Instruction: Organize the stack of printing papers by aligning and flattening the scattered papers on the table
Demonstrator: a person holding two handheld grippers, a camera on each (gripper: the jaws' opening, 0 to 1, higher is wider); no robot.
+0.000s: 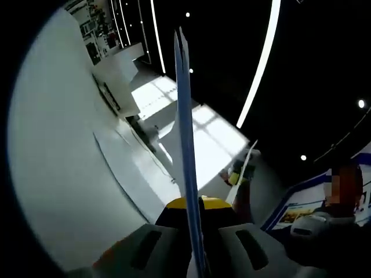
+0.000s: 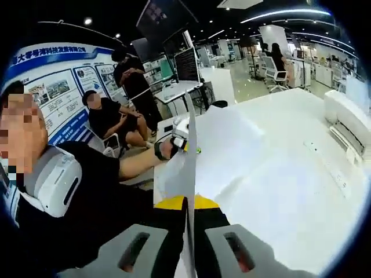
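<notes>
Above the white table (image 2: 278, 191), both grippers clamp the paper stack (image 1: 186, 174) edge-on, the left gripper (image 1: 196, 255) and right gripper (image 2: 190, 249) pinching opposite edges. The sheets appear thin, limp and slippery; grip near the edges, squarely.

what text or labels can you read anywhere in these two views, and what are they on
Nothing can be read with confidence.
Blue and white wall poster, right gripper view: large white characters along its blue top band, too blurred to read; the small print and picture panels below are too small.
Poster board, left gripper view: print too small and blurred.
Paper stack held edge-on in the right gripper: no print visible.
</notes>
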